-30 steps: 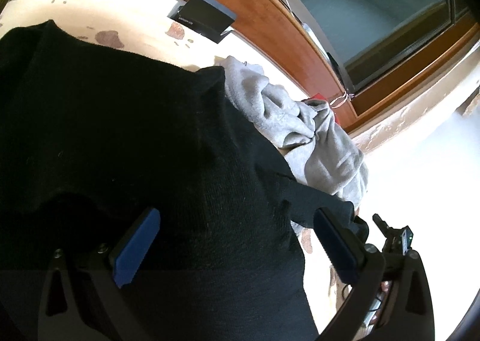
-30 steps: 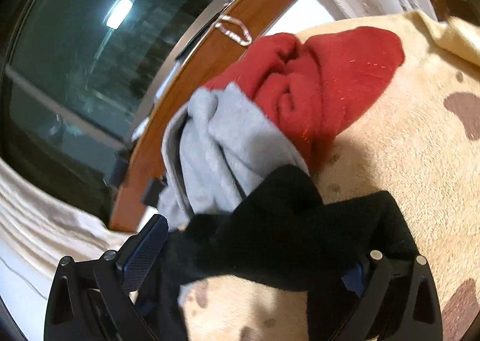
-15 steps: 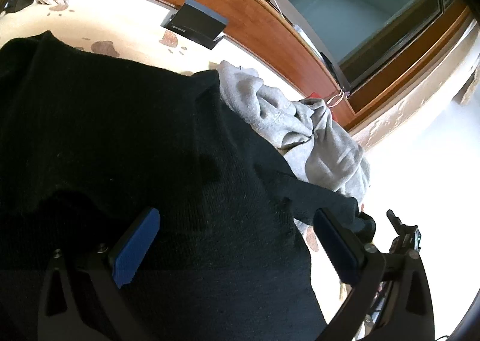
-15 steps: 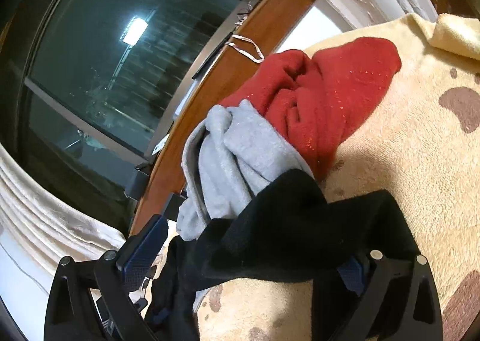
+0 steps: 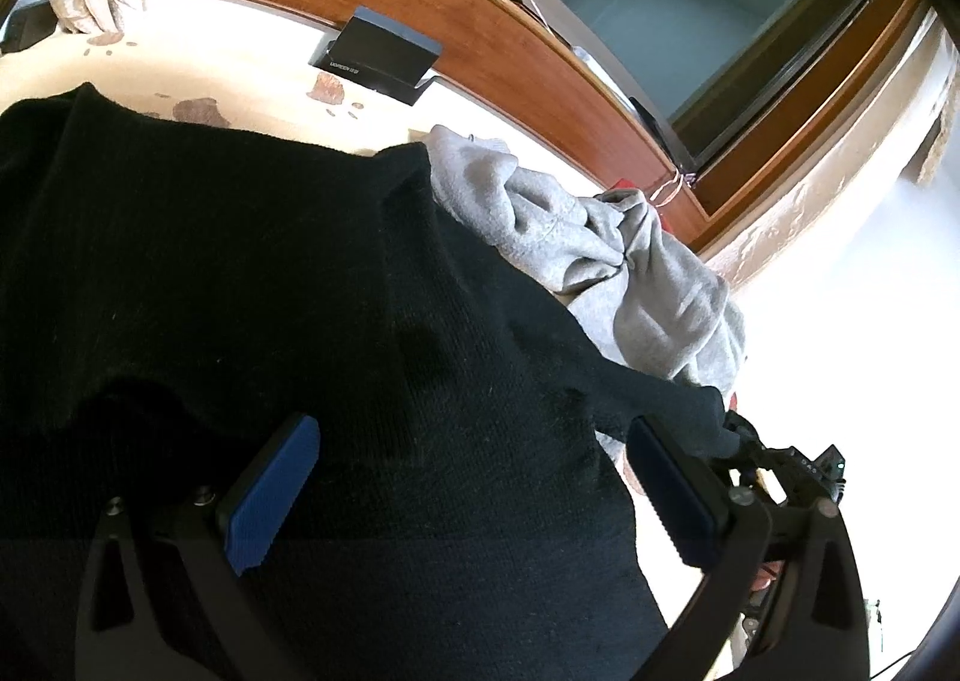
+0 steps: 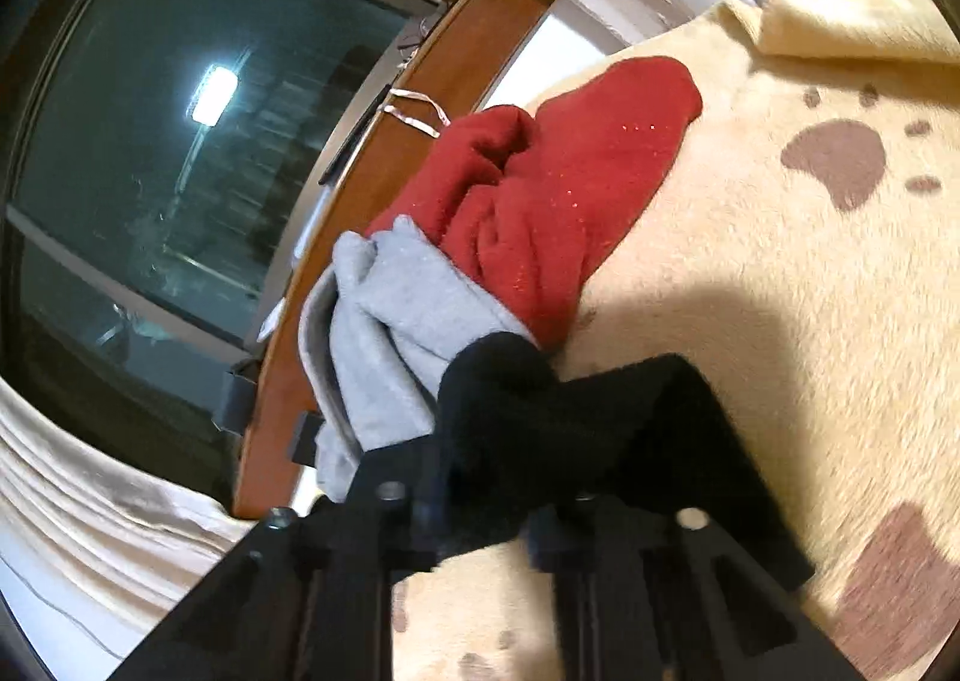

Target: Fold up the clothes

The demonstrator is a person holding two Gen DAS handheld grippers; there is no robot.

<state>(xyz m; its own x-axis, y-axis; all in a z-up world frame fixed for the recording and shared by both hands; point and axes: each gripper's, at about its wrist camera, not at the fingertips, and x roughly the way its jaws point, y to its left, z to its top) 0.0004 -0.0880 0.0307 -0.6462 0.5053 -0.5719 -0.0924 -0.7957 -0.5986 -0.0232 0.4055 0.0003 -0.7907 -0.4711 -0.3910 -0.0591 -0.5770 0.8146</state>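
Black knit sweater (image 5: pixel 270 291) spread flat on the paw-print blanket, one sleeve extended sideways. Crumpled grey garment (image 5: pixel 588 261) beside it; red garment (image 6: pixel 558 201) bunched just beyond.

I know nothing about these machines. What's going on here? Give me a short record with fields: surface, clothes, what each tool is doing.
surface: cream blanket with brown paw prints
being folded: black sweater, spread out
waiting pile: gray garment beside a red garment, both crumpled
left tool: open, over the sweater's body
right tool: jaws closing, the sweater's black sleeve between them
backdrop: window with a wooden frame
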